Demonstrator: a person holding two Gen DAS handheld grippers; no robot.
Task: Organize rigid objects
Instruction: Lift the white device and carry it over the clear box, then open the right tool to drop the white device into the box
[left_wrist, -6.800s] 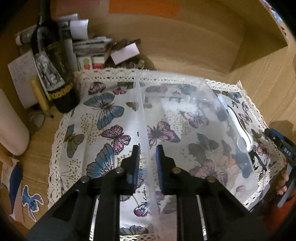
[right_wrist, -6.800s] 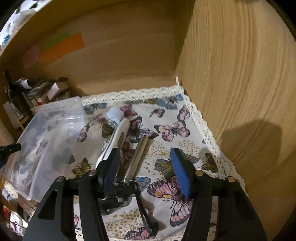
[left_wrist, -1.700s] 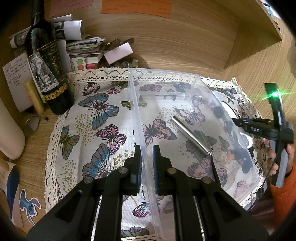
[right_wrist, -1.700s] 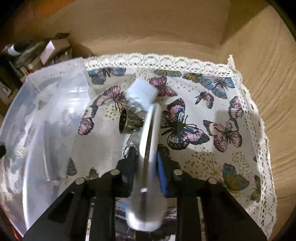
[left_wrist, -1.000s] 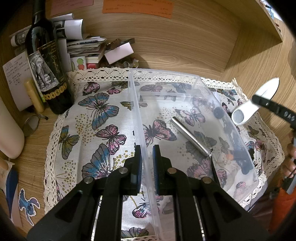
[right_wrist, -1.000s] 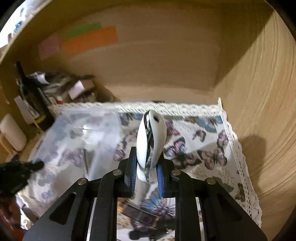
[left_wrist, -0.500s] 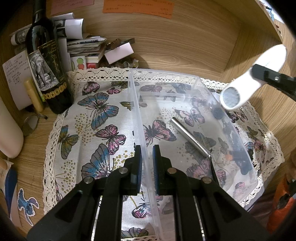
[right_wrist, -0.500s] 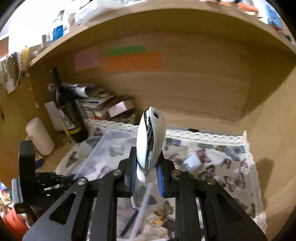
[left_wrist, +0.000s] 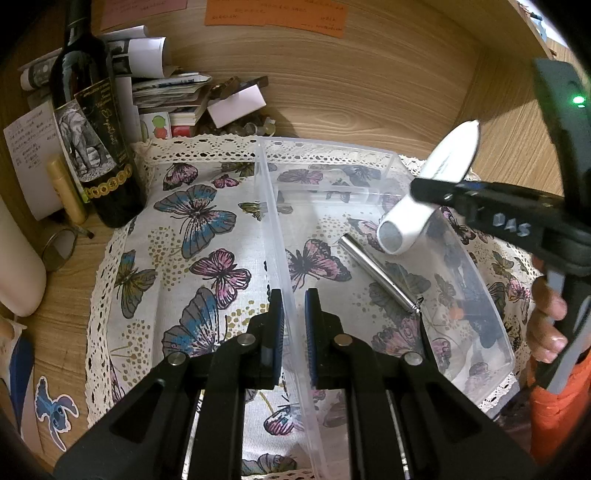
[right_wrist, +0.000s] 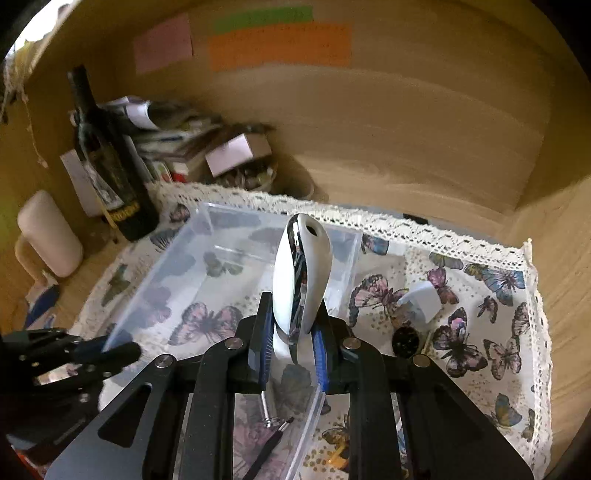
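left gripper (left_wrist: 293, 325): clamped on near wall of clear plastic bin (left_wrist: 391, 162)
right gripper (right_wrist: 292, 339): gripping white handheld device (right_wrist: 301, 273), held above bin
metal tube (left_wrist: 376, 275): on bin floor, ahead-right of left gripper

The right hand-held gripper (left_wrist: 430, 192) has carried the white device (left_wrist: 428, 195) from the cloth up over the clear bin (left_wrist: 369, 192), toward 2 o'clock.

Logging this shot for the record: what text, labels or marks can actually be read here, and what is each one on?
"DAS": white letters on the right gripper, first letter uncertain.
Wine bottle label: gold script beside an elephant picture, not legible.
Orange note on the wooden back wall: lines of writing, too small.
White handwritten sheet behind the bottle: too small.
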